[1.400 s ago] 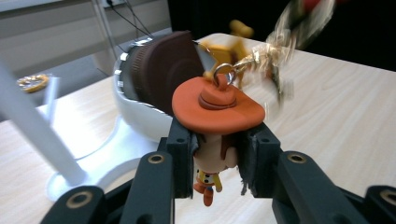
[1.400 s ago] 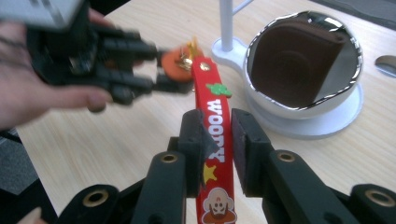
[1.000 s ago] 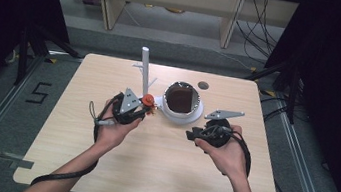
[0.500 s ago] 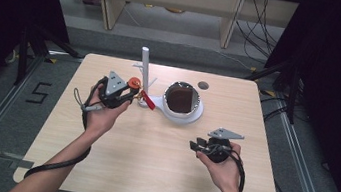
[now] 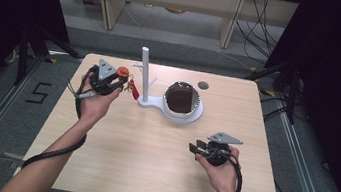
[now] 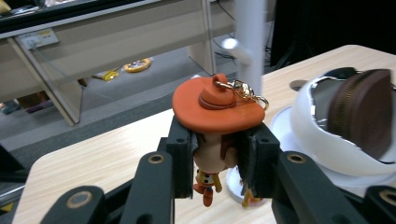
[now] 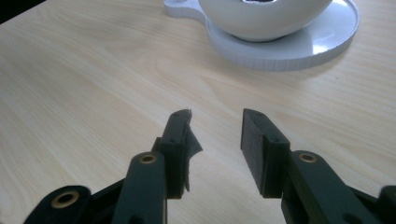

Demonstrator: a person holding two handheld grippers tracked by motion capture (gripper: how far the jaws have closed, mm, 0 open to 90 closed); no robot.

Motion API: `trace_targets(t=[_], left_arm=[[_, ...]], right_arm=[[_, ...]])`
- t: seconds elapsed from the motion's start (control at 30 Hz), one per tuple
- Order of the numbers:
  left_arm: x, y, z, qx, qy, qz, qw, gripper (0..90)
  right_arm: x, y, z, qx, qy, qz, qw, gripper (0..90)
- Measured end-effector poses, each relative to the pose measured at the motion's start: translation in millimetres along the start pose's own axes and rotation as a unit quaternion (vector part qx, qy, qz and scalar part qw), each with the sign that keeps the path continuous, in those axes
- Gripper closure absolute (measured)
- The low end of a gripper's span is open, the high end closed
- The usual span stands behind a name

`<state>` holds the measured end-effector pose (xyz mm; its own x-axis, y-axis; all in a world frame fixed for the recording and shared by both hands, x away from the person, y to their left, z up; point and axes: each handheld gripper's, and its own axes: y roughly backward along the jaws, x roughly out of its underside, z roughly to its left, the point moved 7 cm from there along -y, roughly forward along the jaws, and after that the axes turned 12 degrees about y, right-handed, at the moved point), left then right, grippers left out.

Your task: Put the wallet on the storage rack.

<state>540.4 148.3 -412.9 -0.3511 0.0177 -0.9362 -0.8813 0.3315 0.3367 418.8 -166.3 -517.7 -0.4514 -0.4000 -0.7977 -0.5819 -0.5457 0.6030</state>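
The cowboy figurine keychain [image 6: 212,135] is sitting pinched between the pads of my left gripper [image 6: 215,158], its orange hat [image 6: 215,105] spreading over the jaw tips and its metal clasp [image 6: 245,91] lying on the brim, while its legs are hanging below the pads. Just beyond these jaws the white post [image 6: 250,42] is rising from its white stand [image 5: 149,104], and to their right the white bowl [image 6: 322,135] is holding a brown pouch [image 6: 362,112]. My right gripper [image 7: 215,135] is hovering low over the wooden table [image 7: 84,84], its jaws having just been opening, moderately parted with nothing between them, and the bowl's dish [image 7: 299,49] is lying ahead of its tips.
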Motion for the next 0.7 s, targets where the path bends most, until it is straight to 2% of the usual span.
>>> trace_targets(t=[0.23,0.37,0.4,0.43,0.47,0.5,0.6,0.63,0.67,0.7], left_arm=[[-10.1,-4.8,6.4,-0.012,0.006,-0.003,0.9999,67.8],[-17.1,-5.8,7.5,-0.016,0.008,-0.008,0.9998,67.8],[-18.3,-6.2,7.6,-0.017,0.01,-0.011,0.9998,67.8],[-20.0,-6.1,8.0,-0.018,0.009,-0.01,0.9997,67.8],[-21.1,-6.2,7.7,-0.018,0.011,-0.013,0.9997,67.8],[-22.5,-6.0,7.7,-0.018,0.012,-0.014,0.9997,67.8],[-25.9,-5.8,7.2,-0.019,0.011,-0.018,0.9996,67.8],[-26.6,-5.7,7.2,-0.019,0.012,-0.019,0.9996,67.8],[-27.6,-5.8,7.0,-0.02,0.014,-0.021,0.9995,67.8],[-28.6,-5.7,6.9,-0.019,0.015,-0.024,0.9994,67.8]], right_arm=[[-2.1,-0.1,-0.2,-0.005,0.007,-0.009,0.9999,63.1],[-2.6,1.0,-1.3,0.001,0.013,-0.012,0.9998,63.0],[-2.7,1.2,0.3,0.0,0.008,-0.012,0.9999,63.0],[-2.8,1.4,-1.6,0.004,0.019,-0.013,0.9997,63.0],[-3.4,1.0,-1.4,0.005,0.018,-0.019,0.9996,63.0],[-3.7,0.2,0.1,-0.005,0.015,-0.021,0.9996,63.0],[-3.2,2.2,-0.8,0.001,0.016,-0.014,0.9998,62.8],[-3.0,2.6,2.1,-0.002,-0.002,-0.011,0.9999,62.6],[-3.4,1.5,1.5,-0.004,-0.001,-0.017,0.9998,62.4],[-2.6,2.5,-0.5,0.002,0.009,-0.012,0.9999,62.4]])
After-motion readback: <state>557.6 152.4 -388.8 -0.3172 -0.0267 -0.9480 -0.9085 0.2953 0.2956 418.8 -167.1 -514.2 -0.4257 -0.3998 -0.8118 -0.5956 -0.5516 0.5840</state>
